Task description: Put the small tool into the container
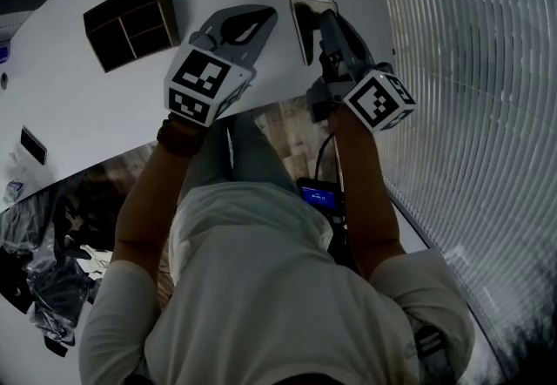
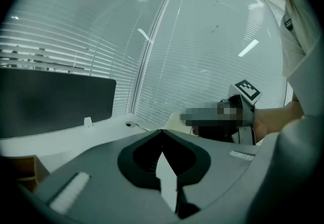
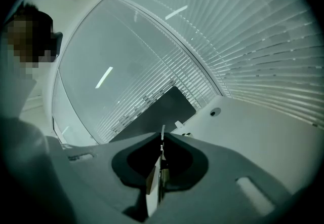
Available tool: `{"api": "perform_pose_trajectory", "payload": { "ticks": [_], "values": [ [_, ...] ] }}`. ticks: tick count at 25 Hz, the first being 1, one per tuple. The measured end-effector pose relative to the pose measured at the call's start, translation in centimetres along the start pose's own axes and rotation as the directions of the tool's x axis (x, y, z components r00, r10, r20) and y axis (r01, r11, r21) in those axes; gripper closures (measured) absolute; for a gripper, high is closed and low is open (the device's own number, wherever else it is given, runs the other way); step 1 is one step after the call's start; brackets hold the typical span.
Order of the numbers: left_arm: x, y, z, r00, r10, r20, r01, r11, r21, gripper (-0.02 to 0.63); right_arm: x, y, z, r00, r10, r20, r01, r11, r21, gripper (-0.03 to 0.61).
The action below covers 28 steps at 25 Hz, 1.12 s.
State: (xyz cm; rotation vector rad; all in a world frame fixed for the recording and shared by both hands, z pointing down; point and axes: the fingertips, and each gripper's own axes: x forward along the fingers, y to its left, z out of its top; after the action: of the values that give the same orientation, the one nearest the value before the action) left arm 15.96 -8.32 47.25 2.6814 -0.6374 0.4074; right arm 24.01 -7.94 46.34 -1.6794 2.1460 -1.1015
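Seen from above: a person stood at a white table (image 1: pixel 96 113) w/ a two-jaw gripper in each hand, both held clear of the tabletop.

L gripper (image 2: pixel 162 131): jaws were shut tip to tip, w/ nothing seen between them.

R gripper (image 3: pixel 162 143), rolled onto its side: jaws were pressed together on what was judged to be the small tool (image 3: pixel 162 133). It showed as a thin pale sliver poking just past the tips. Too little of it was shown to name it more closely.

The container (image 1: pixel 124 2), a dark brown open box split into four compartments, was set on the table. It lay to the left of the L gripper and well apart from the R one. What lay in its compartments couldn't be made out.

Step in hand, as judged: tool gripped, carry to the box not yet done. The next move would call for the R gripper to be brought across past the L one, levelled over one compartment, lowered, then opened.

Writing: no brand or label could be read. Only black-and-white square markers were shown on each gripper's cube (image 1: pixel 204 83). A small blue-lit screen (image 1: pixel 318 196) was seen near the person's waist, its text too small to read.
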Motion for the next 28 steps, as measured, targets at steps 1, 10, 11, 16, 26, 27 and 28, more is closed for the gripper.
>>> {"api": "perform_pose_trajectory", "payload": {
  "ticks": [1,10,11,16,26,27,28],
  "values": [
    [-0.4,-0.2,0.3,1.000,0.000,0.008,0.000,1.000,-0.001,0.611,-0.2,0.6,0.1,1.000,0.004,0.002,-0.004,1.000,-0.002,0.563],
    [-3.7,-0.8,1.3,0.999,0.012,0.040,-0.013,1.000,0.021,0.611,-0.8,4.6,0.4,0.999,0.040,0.020,-0.039,0.999,-0.033,0.563],
    [-3.9,-0.9,1.4,0.999,0.011,0.040,-0.012,1.000,0.020,0.611,-0.8,4.9,0.6,0.999,0.041,0.020,-0.040,0.999,-0.037,0.563],
    [-4.5,-0.7,2.0,0.998,0.025,0.052,-0.026,1.000,0.015,0.611,-0.7,6.1,1.0,0.998,0.059,0.017,-0.058,0.997,-0.053,0.563],
    [-5.6,-0.3,2.0,0.995,0.077,0.056,-0.078,0.997,0.014,0.611,-0.2,7.7,0.9,0.992,0.122,-0.020,-0.123,0.988,-0.098,0.563],
    [-5.9,-0.1,2.1,0.995,0.084,0.056,-0.085,0.996,0.010,0.611,-0.1,8.3,0.9,0.992,0.124,-0.029,-0.126,0.987,-0.102,0.563],
    [-6.3,0.2,2.2,0.994,0.091,0.058,-0.091,0.996,0.005,0.611,0.1,8.9,0.9,0.991,0.128,-0.038,-0.131,0.985,-0.109,0.563]
  ]
}}
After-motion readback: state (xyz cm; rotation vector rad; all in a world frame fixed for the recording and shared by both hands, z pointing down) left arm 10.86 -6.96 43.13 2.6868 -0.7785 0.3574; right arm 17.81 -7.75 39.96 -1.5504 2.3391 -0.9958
